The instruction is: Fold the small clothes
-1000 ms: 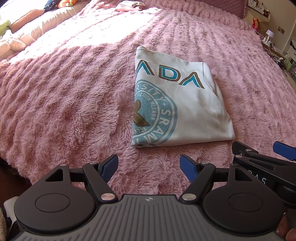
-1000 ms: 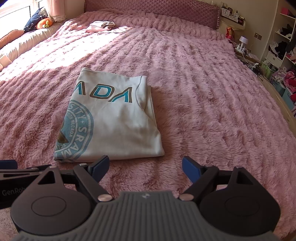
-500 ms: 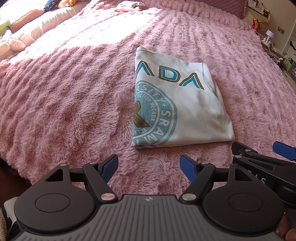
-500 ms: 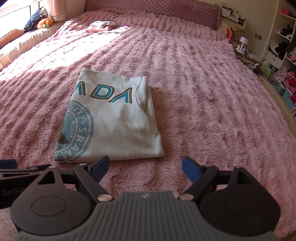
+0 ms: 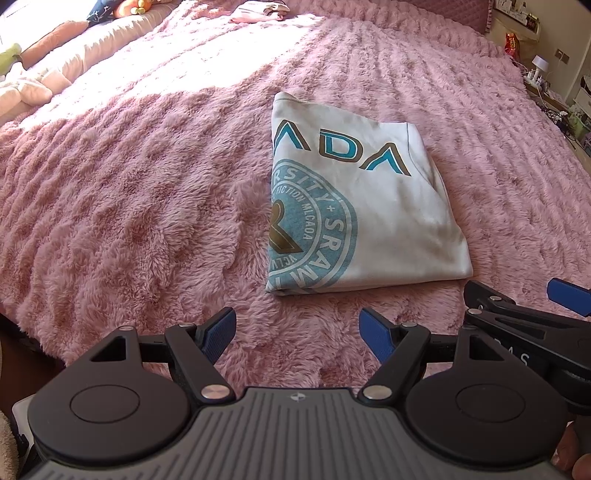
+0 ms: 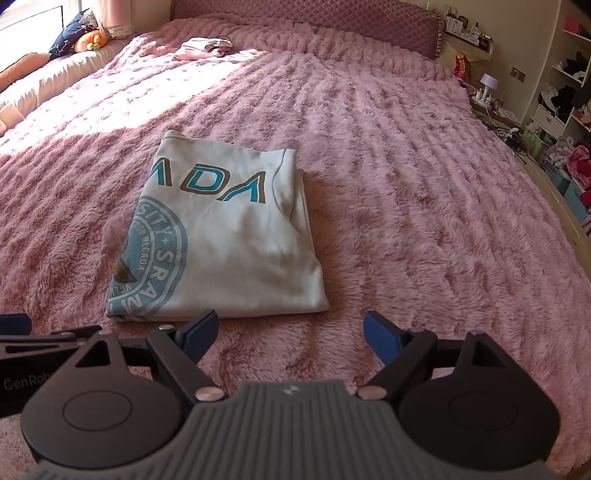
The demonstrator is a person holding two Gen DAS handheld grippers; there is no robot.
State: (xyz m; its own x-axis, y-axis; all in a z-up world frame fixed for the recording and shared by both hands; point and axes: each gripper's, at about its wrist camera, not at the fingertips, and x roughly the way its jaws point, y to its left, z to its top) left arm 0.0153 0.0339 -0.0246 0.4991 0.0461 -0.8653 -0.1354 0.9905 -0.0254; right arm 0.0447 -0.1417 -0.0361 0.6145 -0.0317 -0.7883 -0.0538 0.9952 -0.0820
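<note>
- A white T-shirt with teal lettering and a round teal emblem lies folded into a compact rectangle on a fluffy pink bedspread, roughly mid-bed and near the front edge.
- The left gripper hangs low over the bedspread with its blue-padded jaws spread apart, holding nothing. The shirt's near edge lies just ahead of it and a little to its right.
- The right gripper is likewise released and empty. The shirt lies ahead and to its left, with the near right corner closest to it.
- The two grippers sit side by side; each shows at the edge of the other's view, so the shirt's near edge falls about between them.
- The shirt's long axis runs away from the grippers toward the headboard, leaning slightly left.
- Judging by its neat shape, this garment looks fully folded.
- A small pale garment lies far off near the head of the bed, well apart from both grippers.
</note>
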